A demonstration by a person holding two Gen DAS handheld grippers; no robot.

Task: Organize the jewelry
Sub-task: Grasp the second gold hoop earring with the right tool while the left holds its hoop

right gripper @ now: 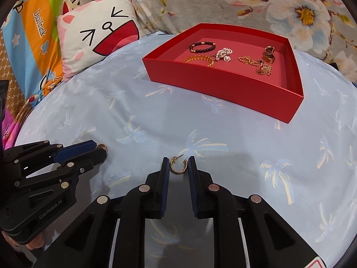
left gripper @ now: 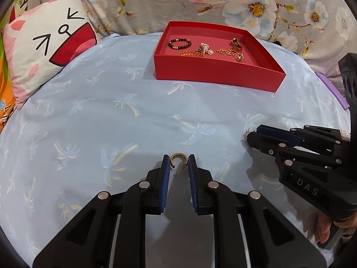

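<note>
A gold hoop earring [left gripper: 176, 155] stands on the pale blue sheet between the blue pads of my left gripper [left gripper: 178, 158], which is shut on it. A second gold hoop earring [right gripper: 178, 171] sits between the pads of my right gripper [right gripper: 178, 159], also shut on it. Each gripper shows in the other's view: the right gripper [left gripper: 248, 137] at the right, the left gripper [right gripper: 101, 150] at the left. Farther back, the open red box [left gripper: 214, 76] [right gripper: 223, 87] holds a dark bead bracelet [left gripper: 179, 44], a pearl piece [left gripper: 204, 48] and gold chains [left gripper: 225, 52].
A cartoon-face pillow [left gripper: 51, 44] lies at the back left. A floral blanket [left gripper: 245, 4] runs behind the box. The blue palm-print sheet [left gripper: 133, 111] stretches between the grippers and the box. A purple edge [left gripper: 334, 93] shows at the far right, a person's hand [left gripper: 343, 225] below it.
</note>
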